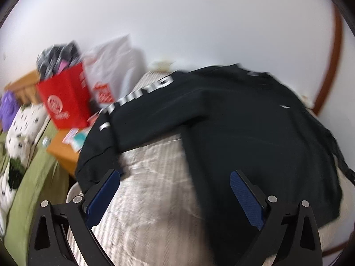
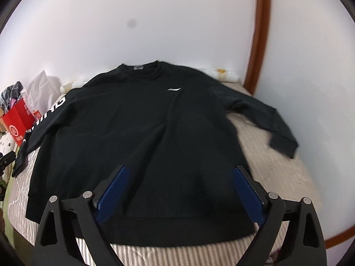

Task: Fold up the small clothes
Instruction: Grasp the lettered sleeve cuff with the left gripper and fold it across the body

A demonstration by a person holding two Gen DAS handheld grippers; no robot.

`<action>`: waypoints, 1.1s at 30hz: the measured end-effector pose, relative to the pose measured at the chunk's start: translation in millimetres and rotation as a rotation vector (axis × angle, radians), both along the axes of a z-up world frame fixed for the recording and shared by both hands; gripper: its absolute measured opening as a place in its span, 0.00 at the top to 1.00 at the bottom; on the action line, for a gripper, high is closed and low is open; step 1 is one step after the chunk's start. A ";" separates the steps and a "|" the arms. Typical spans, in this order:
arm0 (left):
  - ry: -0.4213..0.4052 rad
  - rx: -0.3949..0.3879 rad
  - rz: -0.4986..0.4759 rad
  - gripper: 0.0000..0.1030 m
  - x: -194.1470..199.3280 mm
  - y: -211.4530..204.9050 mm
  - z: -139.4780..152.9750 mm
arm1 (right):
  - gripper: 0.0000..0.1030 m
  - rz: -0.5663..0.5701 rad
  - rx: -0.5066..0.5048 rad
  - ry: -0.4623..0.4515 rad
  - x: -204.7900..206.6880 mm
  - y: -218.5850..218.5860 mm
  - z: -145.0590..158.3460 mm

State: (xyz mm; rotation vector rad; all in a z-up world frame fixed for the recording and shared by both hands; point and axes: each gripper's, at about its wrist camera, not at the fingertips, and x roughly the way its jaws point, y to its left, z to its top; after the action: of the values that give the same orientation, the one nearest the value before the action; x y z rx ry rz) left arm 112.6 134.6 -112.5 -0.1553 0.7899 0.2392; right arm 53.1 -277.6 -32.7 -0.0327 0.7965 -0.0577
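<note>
Right gripper (image 2: 180,190): jaws wide apart, nothing between the pads, hovering over the lower body of the black sweatshirt (image 2: 142,133). Left gripper (image 1: 175,190): also spread, empty, above the striped bed cover (image 1: 150,188) beside the sweatshirt's lettered sleeve (image 1: 137,95). Sweatshirt lies flat, front up, sleeves out, collar toward the wall. Red bag (image 1: 66,97) sits past the lettered sleeve, off the bed.

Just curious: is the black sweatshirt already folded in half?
No, the black sweatshirt lies spread flat on the striped bed, both sleeves stretched out sideways.
</note>
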 end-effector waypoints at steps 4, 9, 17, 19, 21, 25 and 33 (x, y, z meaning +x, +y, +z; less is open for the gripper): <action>0.057 0.008 0.086 0.12 17.4 36.1 -26.7 | 0.12 0.015 0.020 0.043 30.9 10.7 -21.6; 0.099 0.019 0.134 0.18 33.9 61.2 -49.5 | 0.12 0.051 -0.016 0.097 58.5 32.8 -41.4; 0.158 0.134 0.172 0.46 51.6 70.0 -74.8 | 0.12 0.109 -0.055 0.131 76.1 67.2 -51.2; 0.157 0.151 0.184 0.57 51.7 72.1 -73.1 | 0.12 0.120 -0.074 0.136 76.7 73.2 -51.7; 0.155 0.161 0.212 0.78 51.1 77.8 -71.1 | 0.12 0.128 -0.085 0.138 76.5 76.9 -51.0; 0.135 0.099 0.214 0.92 48.1 85.2 -63.8 | 0.12 0.140 -0.096 0.130 75.0 80.0 -47.5; 0.013 -0.038 0.071 0.94 45.9 58.8 -20.7 | 0.12 0.146 -0.093 0.111 73.0 73.2 -38.0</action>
State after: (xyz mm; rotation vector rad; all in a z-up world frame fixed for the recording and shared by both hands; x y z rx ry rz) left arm 158.5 193.4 -133.2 -0.2179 0.8025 0.2928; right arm 126.1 -204.4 -70.7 -0.1836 0.9004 0.0459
